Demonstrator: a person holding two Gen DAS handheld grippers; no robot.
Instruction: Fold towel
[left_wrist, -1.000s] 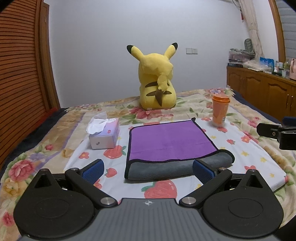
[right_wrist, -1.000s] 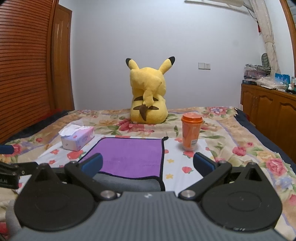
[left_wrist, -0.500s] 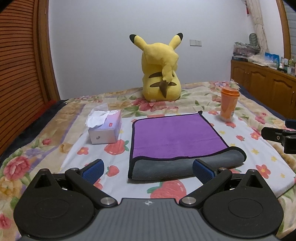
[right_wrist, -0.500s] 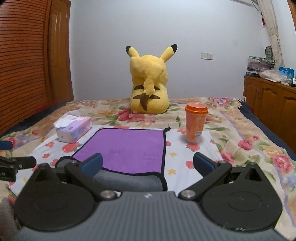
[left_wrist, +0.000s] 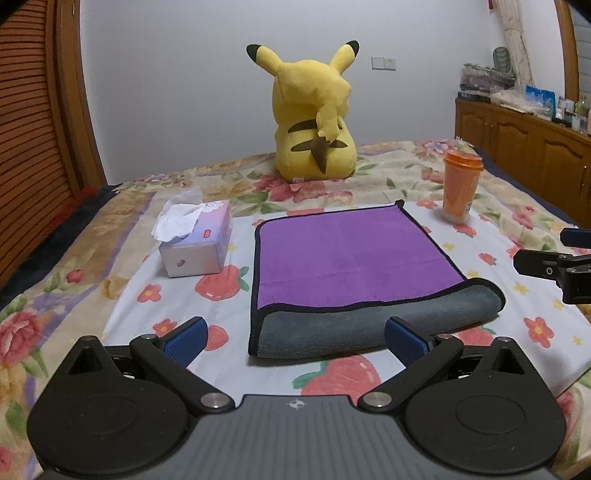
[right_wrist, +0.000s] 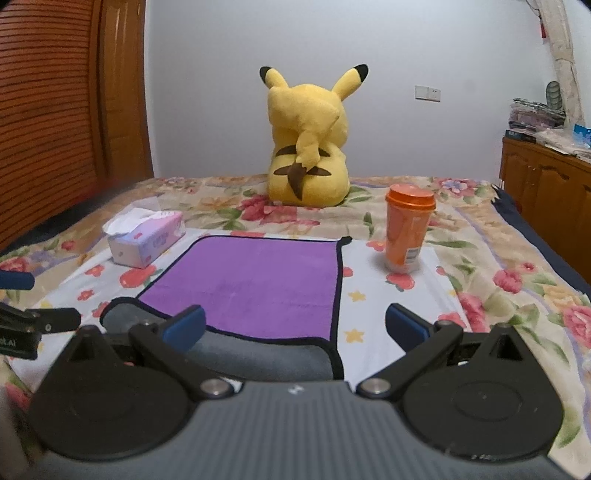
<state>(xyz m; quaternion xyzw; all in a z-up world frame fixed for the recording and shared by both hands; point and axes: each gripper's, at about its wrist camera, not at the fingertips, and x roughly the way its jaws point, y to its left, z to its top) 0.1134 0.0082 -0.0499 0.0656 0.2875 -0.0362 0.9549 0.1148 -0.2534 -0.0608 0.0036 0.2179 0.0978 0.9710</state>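
Note:
A purple towel (left_wrist: 351, 254) with a black hem lies flat on the bed, its grey underside (left_wrist: 369, 325) showing in a fold along the near edge. It also shows in the right wrist view (right_wrist: 255, 284). My left gripper (left_wrist: 295, 338) is open and empty, just in front of the grey fold. My right gripper (right_wrist: 293, 325) is open and empty, near the towel's near right corner. The right gripper's finger shows at the right edge of the left wrist view (left_wrist: 546, 269).
A tissue box (left_wrist: 195, 240) stands left of the towel. An orange lidded cup (left_wrist: 460, 186) stands at its far right. A yellow plush toy (left_wrist: 314, 122) sits behind. The floral bedspread (left_wrist: 110, 258) covers the bed. A wooden cabinet (left_wrist: 524, 147) lines the right wall.
Both grippers have moved forward and lower toward the towel's near edge; the towel looks larger in both views. Both stay open. The towel has not moved.

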